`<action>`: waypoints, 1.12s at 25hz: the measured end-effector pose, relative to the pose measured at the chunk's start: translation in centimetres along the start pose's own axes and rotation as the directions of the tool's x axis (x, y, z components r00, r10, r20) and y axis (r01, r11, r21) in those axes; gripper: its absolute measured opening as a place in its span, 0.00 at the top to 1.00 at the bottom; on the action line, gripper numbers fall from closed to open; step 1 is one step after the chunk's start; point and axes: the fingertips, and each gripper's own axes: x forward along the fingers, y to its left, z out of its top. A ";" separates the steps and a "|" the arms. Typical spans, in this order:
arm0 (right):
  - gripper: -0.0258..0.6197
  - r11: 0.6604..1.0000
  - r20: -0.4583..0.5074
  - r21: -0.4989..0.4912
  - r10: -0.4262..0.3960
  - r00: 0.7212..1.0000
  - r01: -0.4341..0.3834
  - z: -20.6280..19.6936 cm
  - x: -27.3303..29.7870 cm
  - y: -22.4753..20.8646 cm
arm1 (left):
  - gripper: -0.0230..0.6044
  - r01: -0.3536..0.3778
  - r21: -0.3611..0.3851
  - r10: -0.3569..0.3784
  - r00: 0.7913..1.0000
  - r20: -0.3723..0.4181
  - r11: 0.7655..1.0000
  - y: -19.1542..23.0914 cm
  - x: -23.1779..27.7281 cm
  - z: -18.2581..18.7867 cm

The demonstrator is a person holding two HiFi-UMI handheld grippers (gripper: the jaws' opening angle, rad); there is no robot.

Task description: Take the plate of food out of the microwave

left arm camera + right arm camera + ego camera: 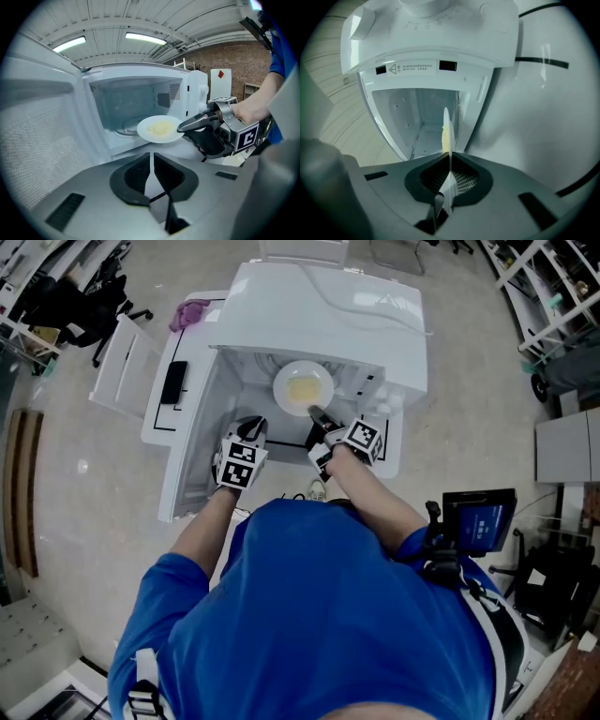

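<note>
The microwave (pixel 319 315) is showing a smooth, glossy white casing. The plate (pixel 281 381) is gleaming like glazed ceramic under soft, matt yellow food (pixel 305 390). The left gripper (pixel 151 157) is wearing matt grey plastic, with matt black pads (pixel 133 178). The person's shirt (pixel 319 615) is looking like blue cloth, and the brick wall (pixel 225 58) is looking rough.

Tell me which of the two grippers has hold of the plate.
The right gripper: its jaws pinch the rim of the plate at the mouth of the microwave. The left gripper is shut on nothing.

Right gripper (pixel 319 416) pinches the plate (pixel 284 380); left gripper's (pixel 249 425) fingers (pixel 133 178) seem closed.
</note>
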 end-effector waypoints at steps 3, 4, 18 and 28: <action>0.93 1.000 0.011 -0.002 0.009 1.000 -0.009 -0.5 -0.9 0.2 | 0.90 0.015 -0.020 -0.015 1.000 0.003 1.000 -0.5 -0.8 -0.1; 0.93 1.000 0.016 -0.002 0.010 1.000 -0.009 -0.8 -1.3 0.3 | 0.90 0.018 -0.027 -0.018 1.000 0.008 0.999 -0.6 -1.1 -0.2; 0.93 0.998 0.099 -0.025 0.057 0.993 -0.055 -3.9 -9.5 1.6 | 0.95 0.089 -0.208 -0.070 0.993 0.098 0.974 -3.2 -5.8 -1.0; 0.93 0.996 0.169 -0.040 0.087 0.982 -0.081 -7.1 -16.5 2.8 | 0.95 0.175 -0.244 -0.140 0.978 0.153 0.954 -7.1 -9.4 -1.6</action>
